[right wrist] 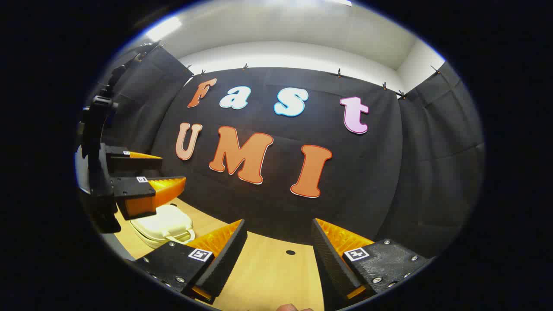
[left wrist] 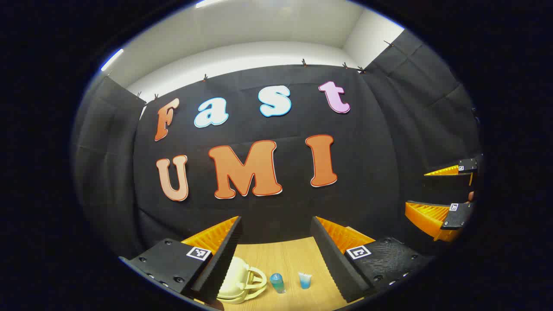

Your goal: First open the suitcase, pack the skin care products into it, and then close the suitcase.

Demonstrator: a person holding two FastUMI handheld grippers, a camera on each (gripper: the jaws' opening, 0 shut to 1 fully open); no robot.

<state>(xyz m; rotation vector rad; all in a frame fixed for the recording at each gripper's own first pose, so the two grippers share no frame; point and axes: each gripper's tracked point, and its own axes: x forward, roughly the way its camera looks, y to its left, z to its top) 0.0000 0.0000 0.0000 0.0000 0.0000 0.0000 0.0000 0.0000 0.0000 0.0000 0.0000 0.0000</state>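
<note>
Cream and closed, the suitcase (left wrist: 235, 280) lies on the wooden surface (left wrist: 285, 259) in the left gripper view, its looped handle turned toward two small skin care items: a blue-capped bottle (left wrist: 278, 283) just beside it and a pale blue tube (left wrist: 305, 280) a little further along. All three stand well below the left tool (left wrist: 276, 233), which hangs above them with its jaws wide and nothing between them. At the right edge of this view the right tool (left wrist: 449, 194) is held high, also spread wide. In the right gripper view the suitcase (right wrist: 163, 225) sits at the left, lid down, rounded and smooth, partly behind the left tool (right wrist: 147, 179), which hovers over it. The right tool (right wrist: 278, 242) is wide and empty, above a bare stretch of surface (right wrist: 268, 276) with a small dark hole (right wrist: 290, 252) in it. I judge that the first step, opening the case, is not yet done and no product is packed. The next move probably calls for lowering a tool to the lid's edge or handle and lifting, likely with the other tool steadying the base, since a light case could slide.
</note>
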